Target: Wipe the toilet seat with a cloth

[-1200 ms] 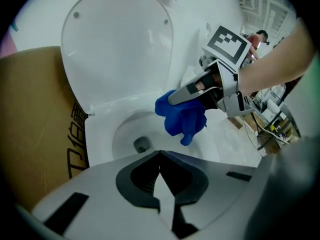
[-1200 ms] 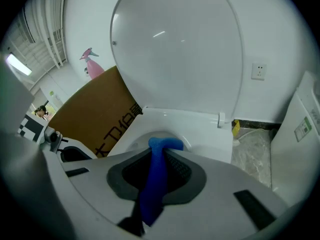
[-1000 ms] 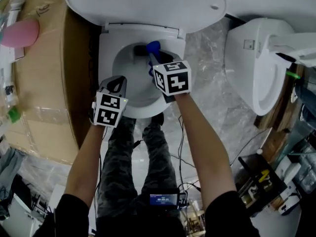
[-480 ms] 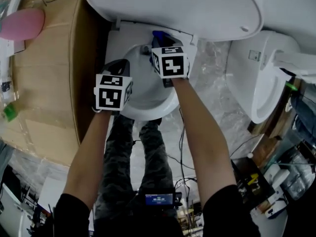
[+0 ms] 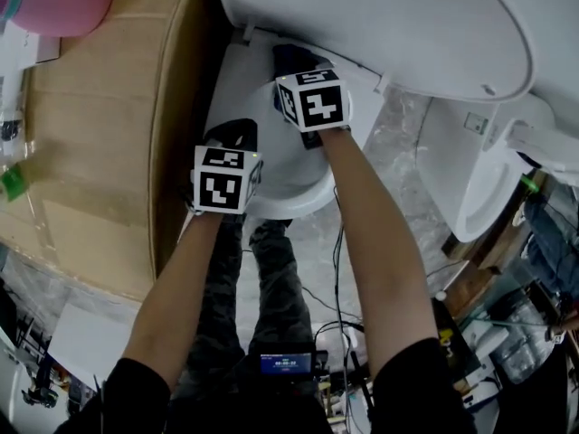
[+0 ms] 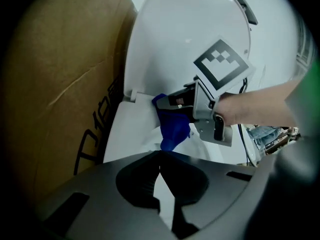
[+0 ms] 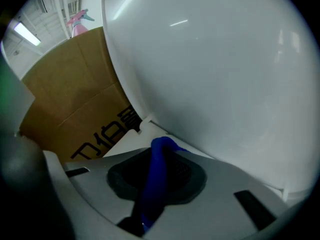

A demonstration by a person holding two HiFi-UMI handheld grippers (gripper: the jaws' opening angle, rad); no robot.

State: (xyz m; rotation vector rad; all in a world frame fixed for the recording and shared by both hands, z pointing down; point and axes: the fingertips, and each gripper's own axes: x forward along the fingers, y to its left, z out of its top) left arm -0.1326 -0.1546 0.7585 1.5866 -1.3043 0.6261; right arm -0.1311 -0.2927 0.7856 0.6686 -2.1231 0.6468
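Note:
The white toilet seat [image 5: 271, 193] lies under the raised lid [image 5: 389, 25]. My right gripper [image 5: 295, 61] is shut on a blue cloth [image 7: 156, 176], which stands up between its jaws. It holds the cloth at the seat's back left [image 7: 131, 138], by the lid hinge. In the left gripper view the cloth [image 6: 173, 126] hangs from the right gripper [image 6: 172, 101] onto the seat [image 6: 131, 134]. My left gripper [image 5: 233, 136] hovers over the seat's left rim, its jaws shut [image 6: 159, 156] and holding nothing.
A large cardboard box [image 5: 109, 125] stands tight against the toilet's left side, with a pink object [image 5: 68, 3] on top. A second white toilet [image 5: 479, 174] stands to the right. Cables [image 5: 339, 269] and the person's legs [image 5: 262, 278] are on the marble floor in front.
The right gripper has carried the cloth from over the bowl toward the seat's back left by the hinge. The left gripper has shifted along the left rim, and both have rolled.

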